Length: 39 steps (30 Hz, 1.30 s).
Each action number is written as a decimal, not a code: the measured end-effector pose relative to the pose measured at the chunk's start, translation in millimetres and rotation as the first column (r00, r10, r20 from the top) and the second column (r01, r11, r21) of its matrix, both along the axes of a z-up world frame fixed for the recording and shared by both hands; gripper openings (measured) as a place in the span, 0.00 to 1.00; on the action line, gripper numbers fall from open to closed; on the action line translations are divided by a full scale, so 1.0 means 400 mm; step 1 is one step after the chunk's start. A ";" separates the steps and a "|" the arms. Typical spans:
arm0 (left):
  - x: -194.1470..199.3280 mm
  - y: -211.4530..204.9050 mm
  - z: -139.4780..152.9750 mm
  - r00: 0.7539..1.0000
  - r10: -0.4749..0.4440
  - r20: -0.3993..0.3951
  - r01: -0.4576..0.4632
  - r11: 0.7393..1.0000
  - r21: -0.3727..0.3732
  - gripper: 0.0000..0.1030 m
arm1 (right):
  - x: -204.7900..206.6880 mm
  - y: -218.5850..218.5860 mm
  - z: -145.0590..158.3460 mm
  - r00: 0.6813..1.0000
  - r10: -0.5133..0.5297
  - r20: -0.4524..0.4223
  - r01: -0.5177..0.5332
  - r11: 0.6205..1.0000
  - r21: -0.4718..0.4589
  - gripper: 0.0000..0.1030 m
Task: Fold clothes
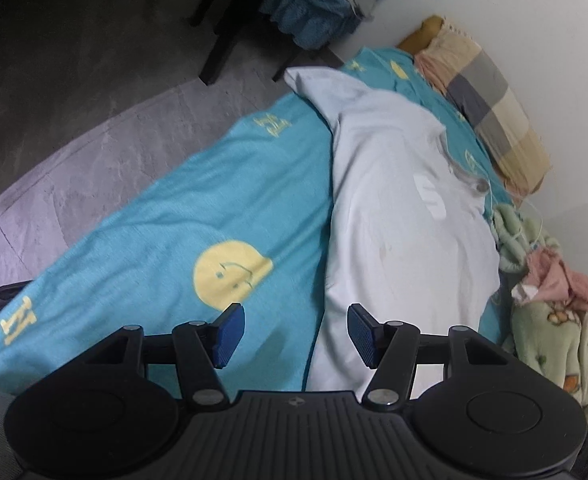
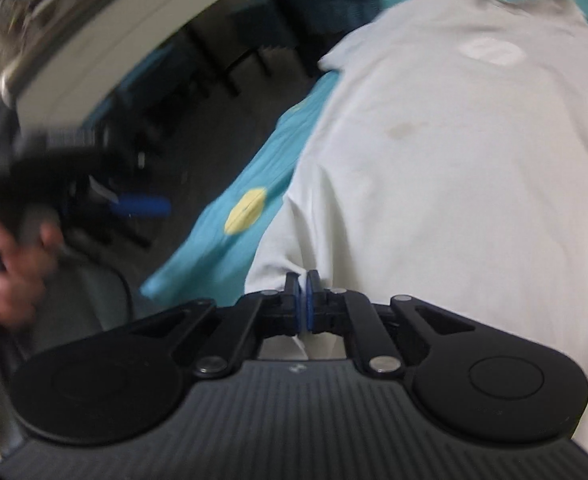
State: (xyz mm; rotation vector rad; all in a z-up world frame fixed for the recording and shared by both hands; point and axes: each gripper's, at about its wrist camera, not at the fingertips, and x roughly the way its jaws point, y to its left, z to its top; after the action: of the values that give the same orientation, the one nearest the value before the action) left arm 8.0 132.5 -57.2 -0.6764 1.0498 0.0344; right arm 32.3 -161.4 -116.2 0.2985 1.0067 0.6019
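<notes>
White T-shirt [image 1: 398,216] spread on bed, over turquoise sheet [image 1: 165,216] with yellow smiley print, collar toward checked pillow [image 1: 490,108]. Right tool [image 2: 304,300] fully closed, pads pinching near hem of shirt; view blurred. Left tool [image 1: 294,334] about half open, nothing between pads, hovering over sheet beside shirt's edge. Green blanket [image 1: 554,340] bunched beside shirt, against wall.
</notes>
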 end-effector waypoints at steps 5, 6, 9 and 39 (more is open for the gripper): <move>0.014 -0.131 -0.055 0.988 -0.148 -0.048 0.150 0.988 0.045 0.57 | -0.004 -0.130 -0.032 0.975 -0.190 -0.114 0.202 0.974 0.105 0.06; 0.014 -0.167 -0.061 0.978 -0.204 -0.047 0.207 0.976 0.065 0.57 | -0.003 -0.138 -0.038 0.970 -0.206 -0.125 0.220 0.969 0.115 0.06; -0.002 -0.279 -0.071 0.914 -0.405 -0.034 0.405 0.903 0.145 0.57 | -0.005 -0.149 -0.042 0.965 -0.220 -0.140 0.241 0.959 0.152 0.06; -0.147 -0.294 0.098 0.852 -0.428 0.302 0.167 0.768 0.618 0.01 | -0.021 -0.094 0.025 0.998 -0.048 -0.031 0.053 0.976 0.212 0.10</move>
State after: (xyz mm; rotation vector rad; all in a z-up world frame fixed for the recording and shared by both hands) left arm -50.7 14.8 -17.9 0.0601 0.6496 -0.0799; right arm 23.9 -198.9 -106.4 0.5209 0.9571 0.6627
